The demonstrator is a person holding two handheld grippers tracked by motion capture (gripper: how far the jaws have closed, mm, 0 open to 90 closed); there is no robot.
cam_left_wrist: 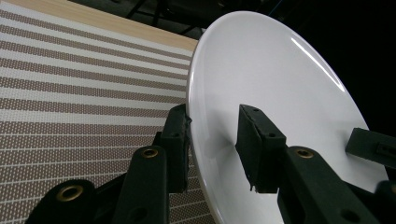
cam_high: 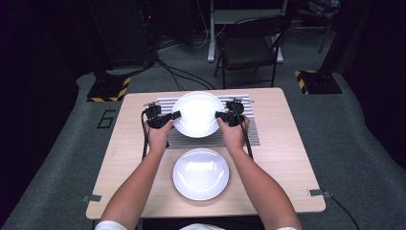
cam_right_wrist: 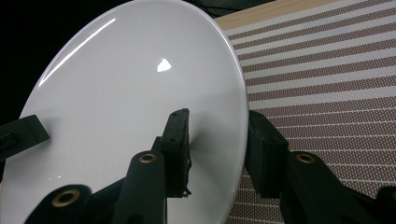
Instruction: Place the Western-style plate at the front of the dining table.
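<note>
A white plate (cam_high: 197,112) is held between both grippers over a striped placemat (cam_high: 249,134) at the far side of the wooden table (cam_high: 287,158). My left gripper (cam_high: 174,115) is shut on the plate's left rim, and my right gripper (cam_high: 218,115) is shut on its right rim. In the left gripper view, the left gripper (cam_left_wrist: 212,126) pinches the plate (cam_left_wrist: 271,70) edge, one jaw above and one below. The right gripper view has the right gripper (cam_right_wrist: 218,126) clamping the plate (cam_right_wrist: 130,79) the same way. The plate looks slightly raised above the placemat (cam_left_wrist: 70,93).
A second white plate (cam_high: 201,173) lies flat on the table nearer the person, between the forearms. A folding chair (cam_high: 249,45) stands on the floor beyond the table. Bare wood lies left and right of the plates.
</note>
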